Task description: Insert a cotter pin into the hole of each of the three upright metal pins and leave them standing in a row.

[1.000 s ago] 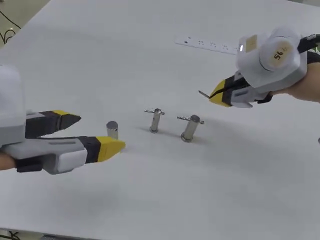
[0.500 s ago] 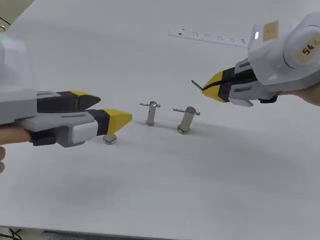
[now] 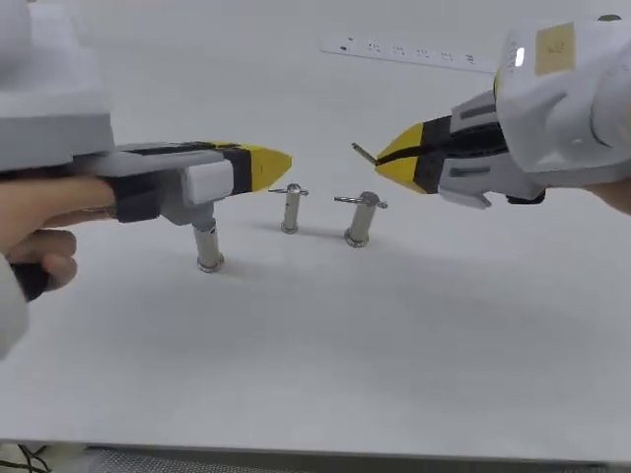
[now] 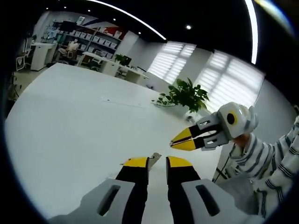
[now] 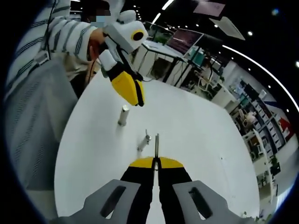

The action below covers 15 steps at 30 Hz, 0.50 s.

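Over the white bench (image 3: 394, 355), the last cotter pin (image 3: 363, 153) awaits its post.
Right gripper (image 3: 386, 164) clamps it, pointing left; the bare metal pin (image 3: 207, 244) stands beneath the left gripper (image 3: 276, 166), jaws apart, empty.

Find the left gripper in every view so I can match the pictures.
Head view: left gripper at left, partly hiding the bare metal pin.
Left gripper view: left gripper at bottom centre, jaws slightly apart.
Right gripper view: left gripper upper left, above that pin.
Shared landmark: right gripper, pinching a cotter pin.
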### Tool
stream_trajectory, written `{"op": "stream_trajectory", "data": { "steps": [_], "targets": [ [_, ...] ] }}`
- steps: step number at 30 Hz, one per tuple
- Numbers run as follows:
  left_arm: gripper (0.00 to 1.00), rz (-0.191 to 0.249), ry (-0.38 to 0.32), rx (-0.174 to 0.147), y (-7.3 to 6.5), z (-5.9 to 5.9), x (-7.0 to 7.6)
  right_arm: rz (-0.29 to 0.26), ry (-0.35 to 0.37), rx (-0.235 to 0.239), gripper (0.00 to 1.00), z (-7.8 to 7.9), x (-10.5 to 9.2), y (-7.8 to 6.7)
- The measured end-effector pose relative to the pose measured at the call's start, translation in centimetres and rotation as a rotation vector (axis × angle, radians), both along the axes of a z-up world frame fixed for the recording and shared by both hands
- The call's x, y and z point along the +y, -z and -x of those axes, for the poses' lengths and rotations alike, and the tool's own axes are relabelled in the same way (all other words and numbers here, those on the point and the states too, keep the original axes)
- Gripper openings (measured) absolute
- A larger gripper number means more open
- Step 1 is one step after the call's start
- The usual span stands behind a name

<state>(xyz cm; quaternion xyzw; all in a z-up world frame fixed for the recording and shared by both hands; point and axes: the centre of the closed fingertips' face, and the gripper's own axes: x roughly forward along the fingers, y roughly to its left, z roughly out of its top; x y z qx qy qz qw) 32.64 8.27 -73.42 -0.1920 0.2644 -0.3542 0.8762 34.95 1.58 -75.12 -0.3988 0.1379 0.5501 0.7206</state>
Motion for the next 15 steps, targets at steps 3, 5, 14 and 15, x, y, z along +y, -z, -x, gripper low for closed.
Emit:
{"op": "stream_trajectory", "data": {
  "steps": [3, 5, 14, 15],
  "targets": [
    [0.12, -0.001, 0.018, 0.020, 0.4, 0.0, -0.6, 0.003, -0.007, -0.015, 0.03, 0.6, 0.4, -0.2],
    [0.12, 0.009, 0.029, 0.032, 0.5, 0.0, -1.1, 0.001, -0.014, -0.019, 0.03, 1.1, 0.7, -0.4],
    [0.12, 0.052, 0.094, 0.046, 0.1, 0.6, -3.0, 0.014, -0.048, -0.038, 0.03, 2.8, 1.3, -0.1],
    [0.12, 0.051, 0.097, 0.043, 0.1, 0.8, -3.3, 0.017, -0.048, -0.035, 0.03, 2.9, 1.4, -0.1]
  ]
}}
